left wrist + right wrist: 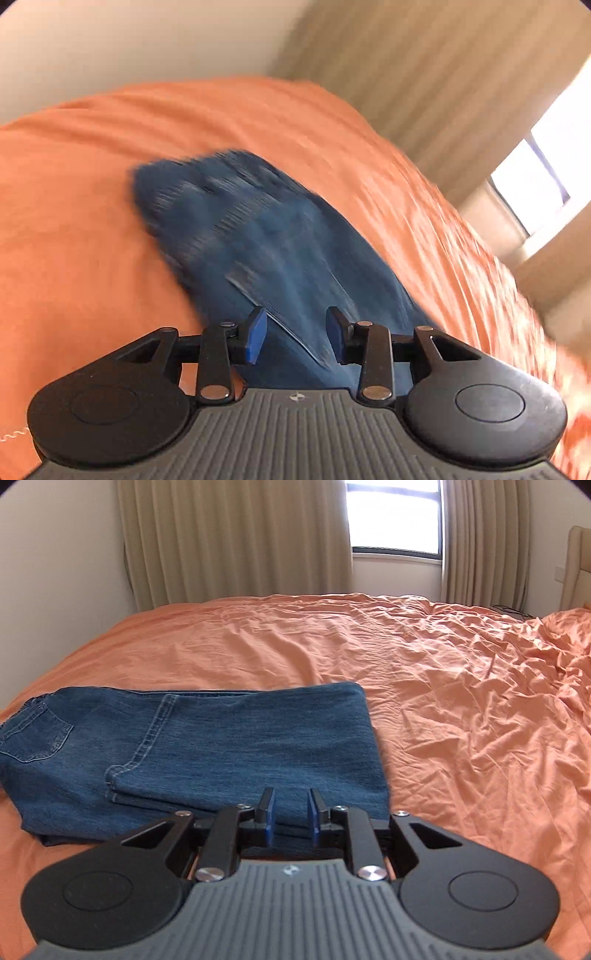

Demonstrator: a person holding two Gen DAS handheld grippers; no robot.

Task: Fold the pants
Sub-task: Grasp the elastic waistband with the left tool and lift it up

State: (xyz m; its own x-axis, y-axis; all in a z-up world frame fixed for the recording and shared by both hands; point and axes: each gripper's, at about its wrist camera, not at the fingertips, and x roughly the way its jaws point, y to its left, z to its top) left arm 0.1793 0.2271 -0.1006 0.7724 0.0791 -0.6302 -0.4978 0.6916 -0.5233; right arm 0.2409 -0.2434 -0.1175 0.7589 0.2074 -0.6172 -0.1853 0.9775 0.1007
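Blue denim pants [207, 746] lie folded on the orange bedsheet [424, 672], back pocket at the left, folded edge at the right. My right gripper [291, 818] hovers over their near edge, its blue pads a little apart with nothing between them. In the left wrist view the picture is smeared by motion; the same pants [258, 243] stretch away from my left gripper [297, 338], which stands open above the denim, with no cloth pinched between its pads.
Beige curtains [236, 539] and a bright window [395, 513] stand behind the bed. A pale headboard [576, 565] rises at the far right. The sheet is wrinkled to the right of the pants. A white wall runs along the bed's left side.
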